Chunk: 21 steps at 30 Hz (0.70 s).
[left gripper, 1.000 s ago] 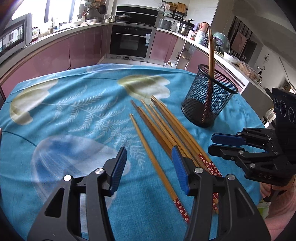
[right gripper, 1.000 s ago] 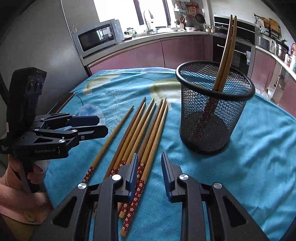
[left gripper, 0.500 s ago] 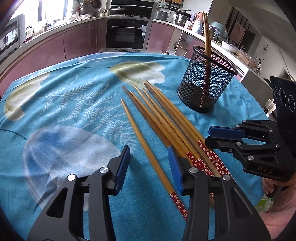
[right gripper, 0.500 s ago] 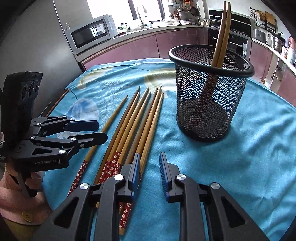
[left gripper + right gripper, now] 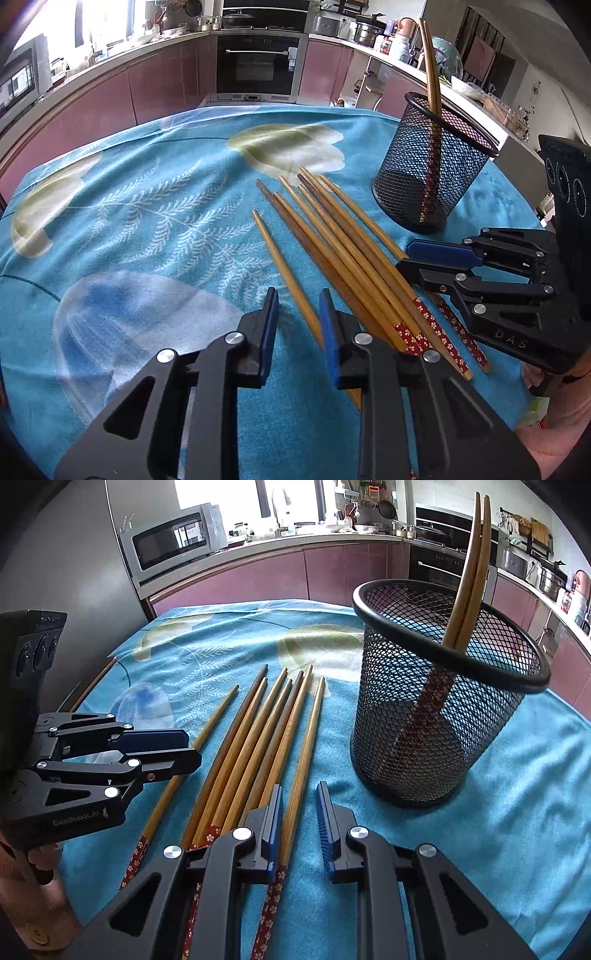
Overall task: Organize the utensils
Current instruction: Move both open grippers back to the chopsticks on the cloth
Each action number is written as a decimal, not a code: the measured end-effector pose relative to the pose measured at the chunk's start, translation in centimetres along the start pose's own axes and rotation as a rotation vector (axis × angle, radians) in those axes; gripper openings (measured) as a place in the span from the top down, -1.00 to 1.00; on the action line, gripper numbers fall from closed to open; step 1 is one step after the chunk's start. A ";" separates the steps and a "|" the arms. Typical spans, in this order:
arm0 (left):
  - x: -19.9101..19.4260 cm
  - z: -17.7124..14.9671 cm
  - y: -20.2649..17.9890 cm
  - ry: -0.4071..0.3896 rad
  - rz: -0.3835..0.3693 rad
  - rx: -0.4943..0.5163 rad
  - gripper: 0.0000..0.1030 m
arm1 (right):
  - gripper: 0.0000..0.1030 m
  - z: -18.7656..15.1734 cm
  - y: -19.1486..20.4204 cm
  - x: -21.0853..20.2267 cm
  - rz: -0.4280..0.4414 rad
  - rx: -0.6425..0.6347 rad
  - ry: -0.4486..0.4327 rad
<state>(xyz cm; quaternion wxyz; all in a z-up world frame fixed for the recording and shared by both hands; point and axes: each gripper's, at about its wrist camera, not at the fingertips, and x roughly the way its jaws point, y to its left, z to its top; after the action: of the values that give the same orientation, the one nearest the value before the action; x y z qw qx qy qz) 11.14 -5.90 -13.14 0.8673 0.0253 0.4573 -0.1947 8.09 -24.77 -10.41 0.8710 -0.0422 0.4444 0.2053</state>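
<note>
Several wooden chopsticks (image 5: 351, 251) (image 5: 258, 746) with red flowered ends lie side by side on the blue tablecloth. One lone chopstick (image 5: 284, 269) lies apart on the left; it runs between the jaws of my left gripper (image 5: 299, 325) (image 5: 192, 749). Those jaws are closing, with a gap still showing. My right gripper (image 5: 300, 812) (image 5: 406, 260) is open and narrow over the rightmost chopstick (image 5: 308, 738), which passes beside its left pad. A black mesh cup (image 5: 424, 184) (image 5: 424, 738) stands upright to the right, with two chopsticks (image 5: 430, 74) (image 5: 472, 554) leaning in it.
The blue leaf-print tablecloth (image 5: 147, 221) covers the round table. Its far edge drops toward pink kitchen cabinets, an oven (image 5: 258, 66) and a microwave (image 5: 173, 542). A hand in a pink sleeve (image 5: 22, 904) holds the left gripper.
The left jaws have narrowed around the lone chopstick. The right gripper has come lower and closer to the chopsticks and cup, and its jaws have narrowed slightly.
</note>
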 end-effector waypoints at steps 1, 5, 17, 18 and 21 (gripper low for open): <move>0.1 0.1 0.1 0.001 0.004 -0.003 0.66 | 0.64 0.1 0.0 0.1 -0.002 -0.001 -0.002; 0.4 0.5 0.2 0.000 0.021 -0.004 0.72 | 0.64 0.6 0.3 0.6 -0.017 -0.005 -0.011; 0.5 0.5 -0.2 0.005 0.049 0.030 0.67 | 0.89 0.2 -1.0 -0.1 0.037 0.065 -0.017; 0.5 0.5 -0.1 0.005 0.046 0.027 0.71 | 0.89 0.1 -1.0 -0.3 0.039 0.065 -0.020; 0.5 0.5 0.0 0.003 0.050 0.015 0.75 | 0.89 0.1 -0.9 -0.9 0.055 0.065 -0.031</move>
<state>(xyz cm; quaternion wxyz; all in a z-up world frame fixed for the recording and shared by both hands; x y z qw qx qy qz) 11.79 -6.20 -13.27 0.8711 0.0435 0.4562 -0.1764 8.02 -25.86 -9.72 0.8727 0.0016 0.4384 0.2151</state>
